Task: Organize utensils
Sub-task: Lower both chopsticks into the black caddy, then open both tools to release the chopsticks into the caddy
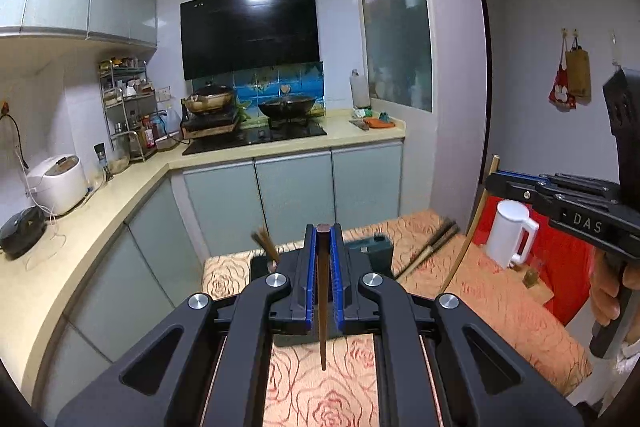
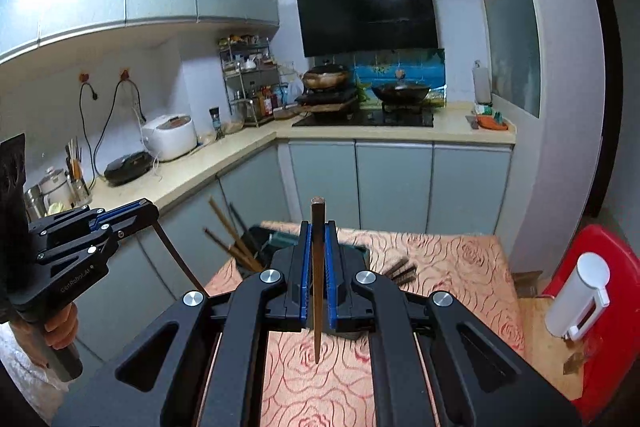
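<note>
- Biggest worry first: the table (image 1: 500,311) with the rose-print cloth is small and we've got both tools up over it, close together. The right gripper (image 2: 318,259) and left gripper (image 1: 323,259) could easily knock into each other on the way to the holder.
- The dark holder (image 2: 256,251) at the far edge already has chopsticks leaning out at angles. We reckon poking another one in could snag those or tip the thing over.
- White kettle (image 2: 580,295) sits just off to the right; a wide swing might catch it.
- Each gripper's jaws are pressed together, pinching one chopstick: left chopstick (image 1: 322,307), right chopstick (image 2: 317,287), both near upright, tips hanging below. A thin stick in a narrow pinch could pivot or slide out.
- More loose chopsticks (image 1: 432,247) lie on the cloth, could get nudged off.
</note>
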A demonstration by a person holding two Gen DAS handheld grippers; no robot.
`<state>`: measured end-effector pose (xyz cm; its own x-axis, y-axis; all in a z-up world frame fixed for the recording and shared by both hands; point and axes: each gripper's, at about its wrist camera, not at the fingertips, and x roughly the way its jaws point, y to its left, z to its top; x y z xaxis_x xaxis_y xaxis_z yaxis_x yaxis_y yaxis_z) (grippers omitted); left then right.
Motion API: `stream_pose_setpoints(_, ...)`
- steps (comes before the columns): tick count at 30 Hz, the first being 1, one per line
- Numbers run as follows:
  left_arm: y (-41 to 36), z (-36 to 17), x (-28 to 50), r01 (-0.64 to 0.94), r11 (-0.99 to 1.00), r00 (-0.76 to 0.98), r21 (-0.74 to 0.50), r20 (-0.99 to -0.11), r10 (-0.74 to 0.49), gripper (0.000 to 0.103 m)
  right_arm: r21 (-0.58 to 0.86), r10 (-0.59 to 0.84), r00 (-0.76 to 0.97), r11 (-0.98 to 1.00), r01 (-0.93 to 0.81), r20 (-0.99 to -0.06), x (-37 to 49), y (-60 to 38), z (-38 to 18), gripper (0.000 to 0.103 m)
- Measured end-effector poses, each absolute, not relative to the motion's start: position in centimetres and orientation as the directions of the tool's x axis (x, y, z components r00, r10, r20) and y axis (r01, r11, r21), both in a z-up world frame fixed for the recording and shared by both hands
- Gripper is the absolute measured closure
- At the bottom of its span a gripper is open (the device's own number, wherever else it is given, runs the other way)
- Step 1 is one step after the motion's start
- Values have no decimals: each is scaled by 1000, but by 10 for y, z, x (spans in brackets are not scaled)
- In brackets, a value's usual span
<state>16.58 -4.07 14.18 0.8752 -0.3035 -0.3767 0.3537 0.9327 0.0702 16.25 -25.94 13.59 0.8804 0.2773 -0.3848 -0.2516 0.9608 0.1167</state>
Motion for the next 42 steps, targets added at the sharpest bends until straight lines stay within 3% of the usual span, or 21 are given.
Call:
stream_pose_setpoints(10,-58,189,204,332,941,907,70,-297,-298,96,73,234,919,972,-222,-316,190,-258,178,96)
stream_pose_setpoints(17,-71,192,243,290,955,928,60,-262,-265,96,68,212,928,977,-201,-306,225,-255,178,96)
stream_pose_setpoints(38,-70,108,293,289,957,870,8,-420,-259,96,46,203,876,978,-203,-438,272,-230,121,96)
stream_pose_setpoints(39,-67,107,294,286,958,869,2,-422,-259,95,49,207,873,977,-207,-441,273,-228,119,96)
stream_pose_setpoints(40,-66,107,294,284,959,869,1,-423,-257,87,52,211,872,976,-210,-443,274,-227,117,96)
stream_pose_setpoints(41,-63,108,294,279,960,872,0,-419,-253,72,55,217,867,975,-215,-448,276,-227,115,95)
stream_pose_setpoints(42,-62,108,293,275,961,875,-1,-415,-250,63,60,222,864,974,-218,-452,277,-227,114,93)
